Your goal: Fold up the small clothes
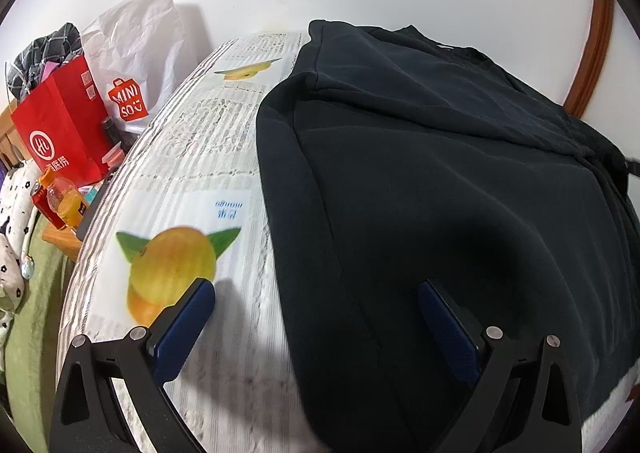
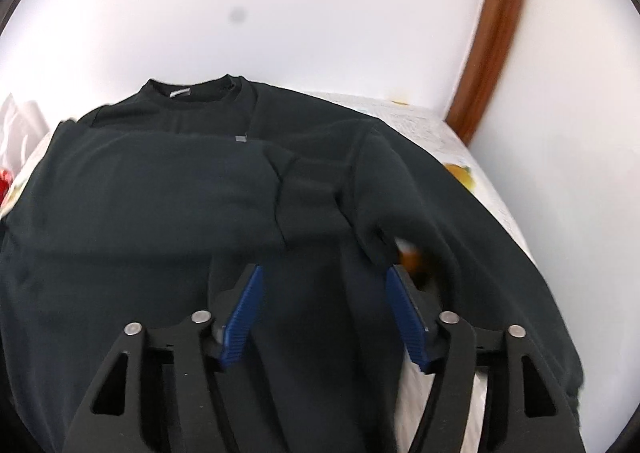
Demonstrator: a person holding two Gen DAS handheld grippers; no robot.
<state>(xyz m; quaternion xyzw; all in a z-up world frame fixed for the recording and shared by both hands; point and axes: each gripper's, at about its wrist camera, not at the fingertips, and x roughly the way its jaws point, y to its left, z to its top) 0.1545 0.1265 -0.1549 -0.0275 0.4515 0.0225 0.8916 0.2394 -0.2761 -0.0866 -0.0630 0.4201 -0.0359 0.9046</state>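
A black sweatshirt (image 1: 440,181) lies on a table covered with a newspaper-and-fruit print cloth (image 1: 192,157). Its left sleeve is folded in over the body. In the right wrist view the sweatshirt (image 2: 160,193) shows with its collar (image 2: 192,91) at the far end and its right sleeve (image 2: 460,213) lying out to the right. My left gripper (image 1: 316,293) is open and empty above the sweatshirt's left edge. My right gripper (image 2: 324,281) is open, low over the fabric beside the right sleeve, with nothing between its blue pads (image 2: 244,313).
At the left stand a red paper bag (image 1: 60,125), a white Miniso bag (image 1: 132,53) and an orange drink bottle (image 1: 64,201). A white wall is behind the table, with a brown wooden frame (image 2: 492,37) at the right. A green bedcover (image 1: 32,313) lies lower left.
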